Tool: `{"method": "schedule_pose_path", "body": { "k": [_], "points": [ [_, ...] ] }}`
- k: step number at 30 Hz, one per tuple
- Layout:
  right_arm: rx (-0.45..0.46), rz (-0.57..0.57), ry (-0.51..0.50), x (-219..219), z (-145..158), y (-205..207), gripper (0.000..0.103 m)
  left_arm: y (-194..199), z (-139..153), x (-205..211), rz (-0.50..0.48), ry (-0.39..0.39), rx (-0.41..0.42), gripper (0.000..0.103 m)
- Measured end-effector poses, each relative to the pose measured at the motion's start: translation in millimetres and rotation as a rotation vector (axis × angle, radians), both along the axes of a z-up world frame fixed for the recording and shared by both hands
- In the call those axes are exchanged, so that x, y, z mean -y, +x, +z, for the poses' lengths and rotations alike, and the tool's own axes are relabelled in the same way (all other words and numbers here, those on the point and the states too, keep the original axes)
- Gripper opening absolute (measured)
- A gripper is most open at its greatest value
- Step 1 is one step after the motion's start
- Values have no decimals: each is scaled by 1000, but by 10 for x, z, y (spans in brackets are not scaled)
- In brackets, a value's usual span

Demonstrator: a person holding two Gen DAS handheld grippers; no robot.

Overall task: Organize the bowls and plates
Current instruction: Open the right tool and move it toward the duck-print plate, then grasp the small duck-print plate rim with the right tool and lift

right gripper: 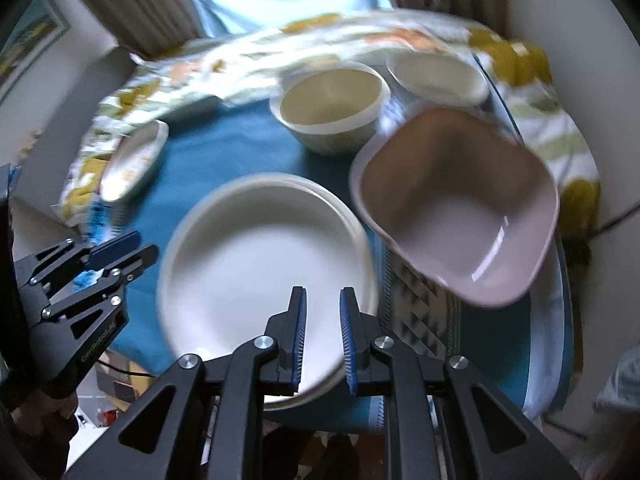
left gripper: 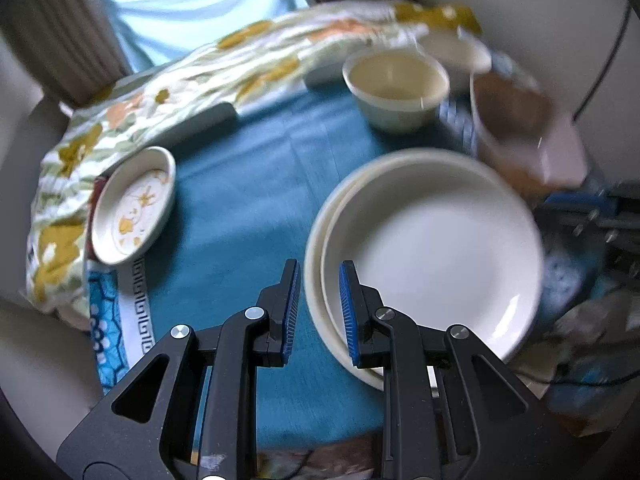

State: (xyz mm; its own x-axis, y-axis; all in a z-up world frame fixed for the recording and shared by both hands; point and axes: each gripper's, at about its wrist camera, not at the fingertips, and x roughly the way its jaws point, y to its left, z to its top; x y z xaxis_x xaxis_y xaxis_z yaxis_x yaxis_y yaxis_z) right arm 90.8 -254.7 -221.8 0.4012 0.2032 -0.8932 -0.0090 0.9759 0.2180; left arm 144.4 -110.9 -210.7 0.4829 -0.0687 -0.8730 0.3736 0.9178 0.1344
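Observation:
Two stacked white plates (left gripper: 432,248) lie on the teal cloth; they also show in the right wrist view (right gripper: 256,264). My left gripper (left gripper: 319,280) is open and empty, its jaws either side of the stack's left rim. My right gripper (right gripper: 323,304) is open and empty over the stack's near right rim. A pink square bowl (right gripper: 460,204) sits right of the stack. A cream round bowl (right gripper: 332,106) and a small white plate (right gripper: 438,76) stand behind. A small floral saucer (left gripper: 134,204) leans at the left. The left gripper shows in the right wrist view (right gripper: 120,252).
A floral cloth (left gripper: 224,68) is bunched along the table's far and left sides. A patterned blue-and-white mat (right gripper: 420,304) lies under the pink bowl. Curtains and a window are behind. Clutter lies below the table's near edge (right gripper: 120,392).

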Motion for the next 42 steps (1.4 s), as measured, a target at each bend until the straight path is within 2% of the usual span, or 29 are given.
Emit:
{"method": "schedule_pose_path", "body": {
  "k": [1, 2, 4, 5, 6, 7, 9, 10, 11, 12, 14, 17, 19, 22, 27, 31, 32, 33, 35, 37, 38, 39, 40, 42],
  "points": [
    [25, 19, 9, -28, 105, -1, 16, -14, 123, -41, 18, -24, 15, 18],
    [50, 43, 22, -58, 207, 2, 16, -34, 261, -88, 41, -46, 34, 24],
    [99, 87, 50, -114, 399, 9, 16, -76, 533, -203, 97, -81, 86, 59],
    [127, 113, 61, -141, 500, 14, 16, -108, 642, -260, 125, -89, 120, 93],
    [145, 130, 65, -175, 565, 25, 16, -147, 759, -315, 154, -98, 164, 103],
    [160, 146, 70, -208, 618, 40, 16, -207, 896, -396, 182, -118, 218, 103],
    [187, 186, 82, -303, 713, 112, 18, -234, 1027, -504, 218, -136, 236, 103],
    [195, 202, 84, -353, 737, 152, 22, -233, 1078, -591, 252, -136, 237, 103],
    [204, 221, 89, -411, 755, 212, 42, -239, 1109, -665, 279, -137, 245, 103],
    [212, 238, 94, -456, 758, 273, 74, -250, 1135, -744, 306, -141, 251, 103],
    [229, 268, 102, -579, 756, 413, 99, -283, 1176, -961, 375, -162, 266, 103],
    [246, 304, 102, -788, 765, 618, 99, -302, 1178, -1283, 467, -193, 273, 103],
    [255, 320, 137, -921, 798, 769, 99, -277, 1152, -1500, 524, -208, 277, 103],
    [218, 370, 179, -1137, 845, 1031, 99, -205, 1066, -1855, 599, -257, 260, 103],
    [223, 441, 47, -1683, 852, 1410, 99, 78, 814, -2357, 675, -333, 224, 103],
    [146, 452, 41, -2063, 601, 1845, 99, 369, 466, -2617, 686, -361, 167, 102],
    [112, 460, 29, -2161, 492, 1964, 99, 455, 346, -2687, 681, -382, 130, 96],
    [86, 467, 27, -2211, 404, 2054, 99, 536, 235, -2748, 683, -404, 98, 85],
    [33, 473, 25, -2338, 190, 2254, 99, 738, -3, -2869, 687, -443, 34, 76],
    [-11, 456, 21, -2417, -4, 2420, 99, 952, -237, -2942, 694, -438, -8, 71],
    [-28, 444, 36, -2430, -96, 2490, 97, 1049, -362, -2977, 692, -439, -36, 61],
    [-46, 434, 52, -2440, -190, 2553, 90, 1135, -482, -2999, 684, -453, -66, 53],
    [-60, 429, 56, -2449, -256, 2597, 85, 1203, -586, -3009, 677, -464, -91, 50],
    [-91, 428, 56, -2480, -431, 2699, 66, 1318, -744, -3007, 669, -460, -123, 47]
  ]
}}
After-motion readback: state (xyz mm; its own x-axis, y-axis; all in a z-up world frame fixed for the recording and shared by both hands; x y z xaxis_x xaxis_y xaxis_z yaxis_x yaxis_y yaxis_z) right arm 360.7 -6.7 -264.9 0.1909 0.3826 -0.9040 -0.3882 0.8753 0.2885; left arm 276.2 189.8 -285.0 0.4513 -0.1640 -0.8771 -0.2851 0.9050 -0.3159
